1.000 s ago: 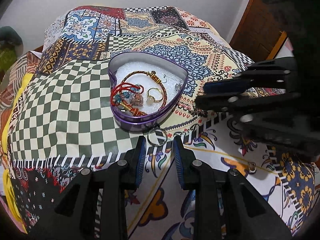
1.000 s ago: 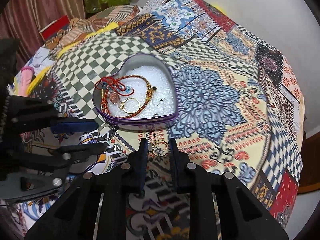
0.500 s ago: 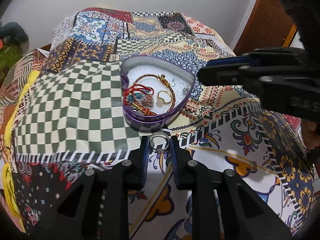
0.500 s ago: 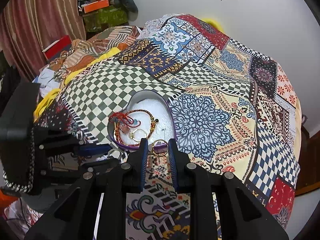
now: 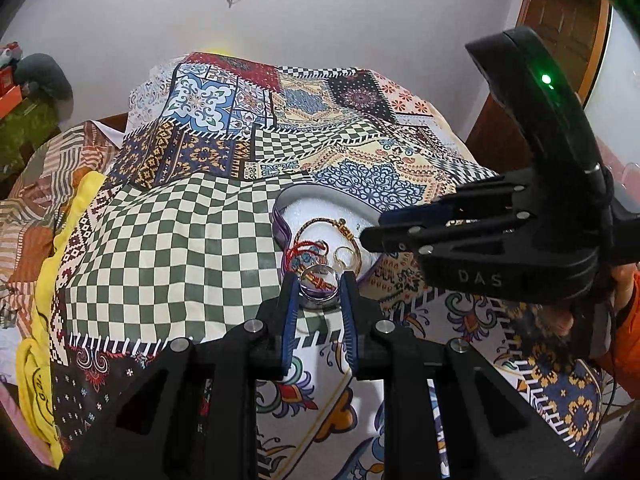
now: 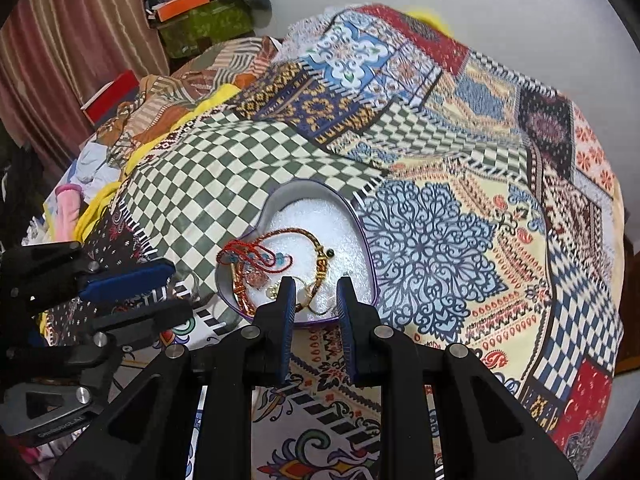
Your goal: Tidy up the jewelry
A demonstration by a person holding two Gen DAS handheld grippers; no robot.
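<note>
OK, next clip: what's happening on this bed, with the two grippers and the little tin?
A person is sorting jewelry into an open heart-shaped tin on a patchwork bedspread. The left hand-held gripper pinches a silver ring in front of the tin. The right hand-held gripper is above the tin's near rim with a gold ring between its fingers. A red cord bracelet and a gold bangle already lie in the tin.

we list: patchwork bedspread (image 6: 460, 184) over the bed, checks and floral panels; yellow cloth (image 5: 38, 356) along its left edge; striped curtain (image 6: 72, 40); green box (image 6: 208, 24) with an orange box (image 6: 182, 2) on top; red box (image 6: 110, 96); wooden door (image 5: 560, 20); white wall (image 5: 360, 12).
</note>
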